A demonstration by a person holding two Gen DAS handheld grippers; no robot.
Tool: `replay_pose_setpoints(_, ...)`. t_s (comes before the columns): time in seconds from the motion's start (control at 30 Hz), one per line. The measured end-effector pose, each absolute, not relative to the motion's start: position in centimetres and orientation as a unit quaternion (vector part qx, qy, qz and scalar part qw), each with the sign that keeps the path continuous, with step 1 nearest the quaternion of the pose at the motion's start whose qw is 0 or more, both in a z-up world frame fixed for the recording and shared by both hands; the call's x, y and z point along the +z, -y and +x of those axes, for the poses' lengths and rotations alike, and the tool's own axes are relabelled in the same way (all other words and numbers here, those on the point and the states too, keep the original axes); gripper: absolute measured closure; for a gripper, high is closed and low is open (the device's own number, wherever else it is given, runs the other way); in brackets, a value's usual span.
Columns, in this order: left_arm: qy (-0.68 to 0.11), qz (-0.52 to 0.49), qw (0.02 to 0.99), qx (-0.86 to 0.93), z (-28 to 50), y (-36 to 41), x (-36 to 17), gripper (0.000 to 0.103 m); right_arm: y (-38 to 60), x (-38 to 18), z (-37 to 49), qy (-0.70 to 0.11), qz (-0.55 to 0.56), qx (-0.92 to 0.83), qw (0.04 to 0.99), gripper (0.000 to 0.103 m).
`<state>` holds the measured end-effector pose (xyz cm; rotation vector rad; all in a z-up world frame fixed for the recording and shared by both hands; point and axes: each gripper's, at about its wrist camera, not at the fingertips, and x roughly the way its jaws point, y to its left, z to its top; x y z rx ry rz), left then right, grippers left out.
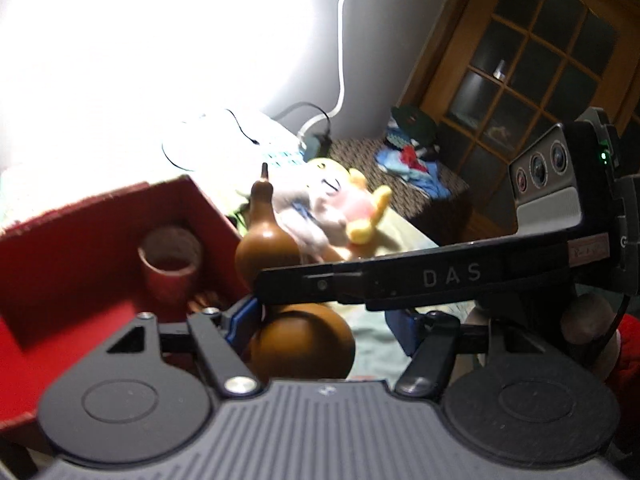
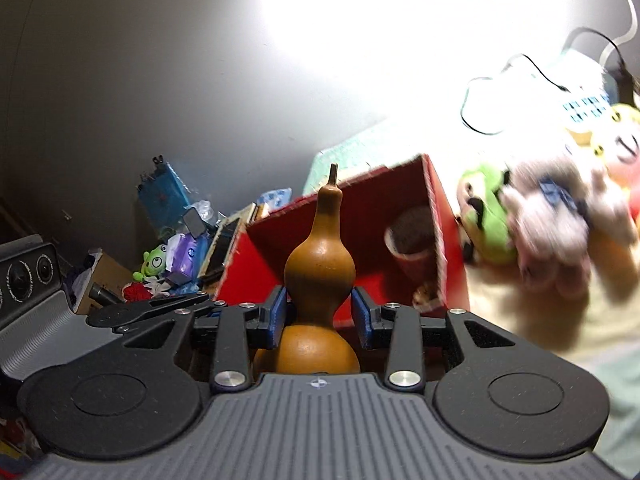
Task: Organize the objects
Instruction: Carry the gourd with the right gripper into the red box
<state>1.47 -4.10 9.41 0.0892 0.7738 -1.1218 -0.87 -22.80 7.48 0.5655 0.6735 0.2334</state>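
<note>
Right gripper [image 2: 320,316] is clamped on the gourd [image 2: 320,264] at its narrow waist, blue pads [image 2: 277,314] touching both sides, stem up, held in air in front of the red box [image 2: 440,216]. Left gripper [image 1: 320,322] has its fingers wide apart; the gourd's lower bulb sits betw. them, but I can't tell if the left pad touches. Box is tipped w/ its opening toward the cams, a cup [image 2: 412,248] inside near the right wall.

Likely step: gourd into box. Keep the waist grip firm & gourd upright, aim for bare floor left of cup, watch stem vs. box rim. Plush toys [image 2: 560,216] lie just beside the box on the right; stay clear of them.
</note>
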Motion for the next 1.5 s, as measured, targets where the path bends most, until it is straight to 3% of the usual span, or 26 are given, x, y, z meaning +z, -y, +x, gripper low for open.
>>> replay_pose_setpoints(0.3,-0.373,0.014,0.807,-0.459,7.7,3.1,9.4,0.035,20.6,7.4,6.9,-0.363,0.208,0.144,0.897,0.065)
replay_pose_setpoints(0.73,-0.489,-0.03,0.785,-0.379,14.0,3.9,1.7,0.035,18.4,1.6,14.4,-0.493,0.141,0.158,0.844,0.065)
replay_pose_setpoints(1.03,-0.549,-0.011,0.763,-0.341,15.5,5.2,-1.7,0.035,18.5,-1.6,16.2,-0.549,0.13,0.154,0.811,0.066)
replay_pose_setpoints(1.5,-0.576,-0.011,0.749,-0.327,16.4,5.1,-2.5,0.035,18.2,-2.7,17.3,-0.584,0.112,0.14,0.791,0.069)
